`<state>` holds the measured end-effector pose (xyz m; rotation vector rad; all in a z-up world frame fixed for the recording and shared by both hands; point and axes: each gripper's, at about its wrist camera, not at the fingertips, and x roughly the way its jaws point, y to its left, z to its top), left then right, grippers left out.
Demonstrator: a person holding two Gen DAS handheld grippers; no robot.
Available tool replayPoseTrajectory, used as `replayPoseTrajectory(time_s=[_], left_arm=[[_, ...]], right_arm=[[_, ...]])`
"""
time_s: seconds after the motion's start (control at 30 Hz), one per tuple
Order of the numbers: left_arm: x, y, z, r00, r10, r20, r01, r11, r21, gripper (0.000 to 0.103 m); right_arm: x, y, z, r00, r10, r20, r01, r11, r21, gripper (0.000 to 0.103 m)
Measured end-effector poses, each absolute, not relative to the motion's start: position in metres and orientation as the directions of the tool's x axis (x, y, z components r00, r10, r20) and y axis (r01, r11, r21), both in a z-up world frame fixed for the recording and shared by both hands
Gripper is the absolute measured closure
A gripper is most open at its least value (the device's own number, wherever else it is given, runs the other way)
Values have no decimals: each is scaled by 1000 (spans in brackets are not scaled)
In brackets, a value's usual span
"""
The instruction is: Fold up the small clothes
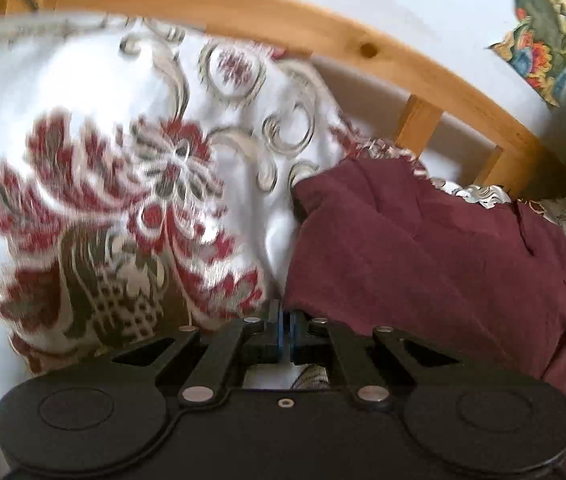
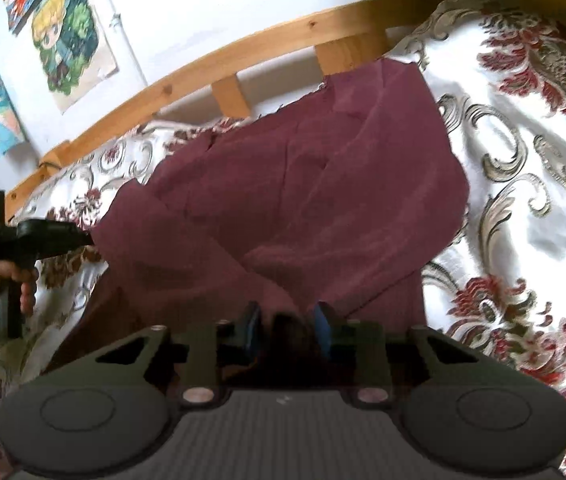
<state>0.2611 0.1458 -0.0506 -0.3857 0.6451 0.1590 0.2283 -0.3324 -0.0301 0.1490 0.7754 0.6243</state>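
The dark maroon cloth garment lies spread on the white satin bedspread with red and grey floral print, running away from both pairs of jaws toward the curved pine bed rail.

The left gripper has its jaws together, apparently pinching the garment's near left edge; in the right wrist view it meets the cloth's left corner. The right gripper has its jaws apart with a raised fold of maroon fabric between them; whether the pads press it I cannot tell.

Each hand sits at its own near corner, so the likely fold carries this edge forward. Cartoon posters hang on the wall; no writing is legible.
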Motion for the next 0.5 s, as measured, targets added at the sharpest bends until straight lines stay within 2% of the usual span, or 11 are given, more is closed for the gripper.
replayPoseTrajectory(time_s=[0.07,0.1,0.13,0.17,0.23,0.37,0.43,0.5], left_arm=[[263,142,-51,775,27,-632,-257,926,-275,93],[261,140,-50,773,25,-633,-253,928,-273,86],[259,140,-49,777,21,-630,-250,928,-278,75],[256,139,-49,782,20,-623,-250,926,-284,68],[243,139,-46,800,51,-598,-267,922,-279,46],[222,135,-34,856,85,-511,-250,932,-264,36],[221,128,-21,892,103,-440,-221,949,-226,20],[233,120,-12,903,111,-414,-201,963,-181,17]], right_arm=[[229,-332,-31,541,572,-617,-468,814,344,69],[229,-332,-31,542,571,-617,-467,815,344,68],[229,-332,-30,544,569,-617,-464,816,344,68],[229,-332,-30,546,569,-615,-462,817,345,65],[229,-332,-29,552,566,-612,-459,819,343,62],[228,-334,-31,560,555,-614,-450,827,337,49],[227,-335,-32,567,552,-611,-448,830,333,44],[228,-337,-32,575,550,-606,-439,832,338,38]])
